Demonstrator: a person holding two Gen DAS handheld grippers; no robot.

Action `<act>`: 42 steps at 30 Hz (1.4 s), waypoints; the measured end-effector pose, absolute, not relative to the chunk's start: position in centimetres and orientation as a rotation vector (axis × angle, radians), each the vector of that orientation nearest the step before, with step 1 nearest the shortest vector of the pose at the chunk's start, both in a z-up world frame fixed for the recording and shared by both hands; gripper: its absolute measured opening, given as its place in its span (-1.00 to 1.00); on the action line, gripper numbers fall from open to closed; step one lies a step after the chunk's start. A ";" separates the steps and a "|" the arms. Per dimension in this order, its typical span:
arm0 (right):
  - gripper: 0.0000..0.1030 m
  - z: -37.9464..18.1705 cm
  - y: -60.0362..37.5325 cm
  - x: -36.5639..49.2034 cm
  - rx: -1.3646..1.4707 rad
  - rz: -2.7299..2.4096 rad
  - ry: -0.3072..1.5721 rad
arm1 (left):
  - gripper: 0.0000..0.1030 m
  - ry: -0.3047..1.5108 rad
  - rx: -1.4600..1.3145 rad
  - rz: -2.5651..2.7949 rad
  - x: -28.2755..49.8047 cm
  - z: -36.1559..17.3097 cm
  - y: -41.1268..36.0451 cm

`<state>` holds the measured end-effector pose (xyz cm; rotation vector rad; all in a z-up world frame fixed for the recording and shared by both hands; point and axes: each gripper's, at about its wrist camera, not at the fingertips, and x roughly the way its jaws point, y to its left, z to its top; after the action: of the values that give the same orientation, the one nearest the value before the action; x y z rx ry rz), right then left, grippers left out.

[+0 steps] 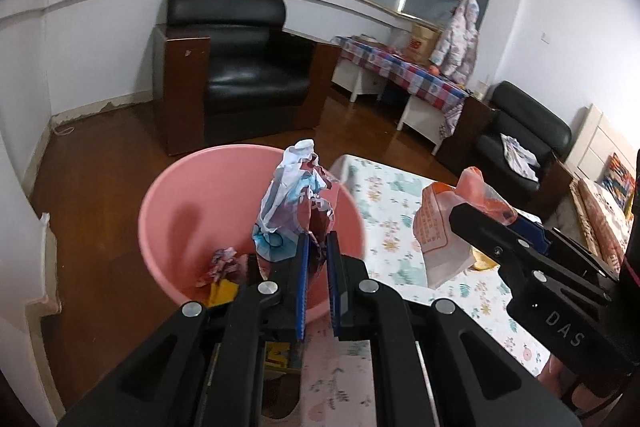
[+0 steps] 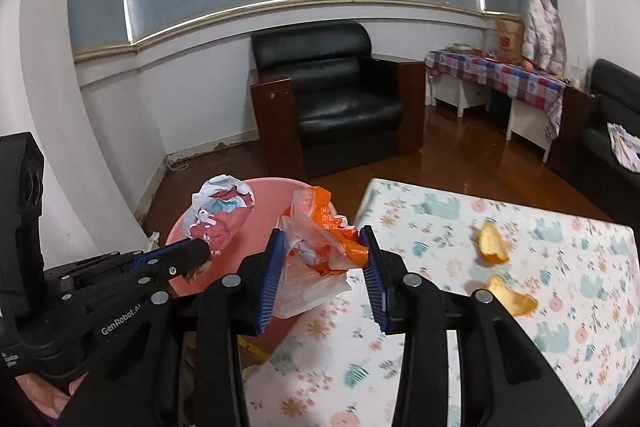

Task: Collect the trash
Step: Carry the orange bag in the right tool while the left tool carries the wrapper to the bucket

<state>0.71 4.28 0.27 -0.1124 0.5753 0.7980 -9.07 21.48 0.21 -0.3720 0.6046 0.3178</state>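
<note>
Over the round pink plastic basin (image 1: 192, 211), both grippers are carrying trash.

The left gripper (image 1: 316, 247) is clenching a crumpled white-and-red paper wrapper (image 1: 294, 199) above the basin, where some scraps, seemingly paper, are already lying. The right gripper (image 2: 324, 267) is pinching a crinkled orange-and-clear plastic bag (image 2: 320, 247) at the floral-clothed desk (image 2: 560, 267) edge. Two orange peel pieces (image 2: 492, 237) are waiting on the desk.
</note>
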 end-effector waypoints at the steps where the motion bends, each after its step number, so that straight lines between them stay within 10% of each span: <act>1: -0.24 0.2 4.9 0.6 -0.121 0.803 0.574 | -0.85 0.604 -0.375 0.323 -9.3 0.1 21.8; 42: -0.24 -5.4 13.8 2.6 -0.218 0.832 0.716 | -0.84 0.702 -0.493 0.402 -7.5 -5.7 29.0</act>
<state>2.58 13.79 -5.36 -0.2178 0.7164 0.8319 -7.50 29.02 -5.69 -0.4932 0.7018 0.4019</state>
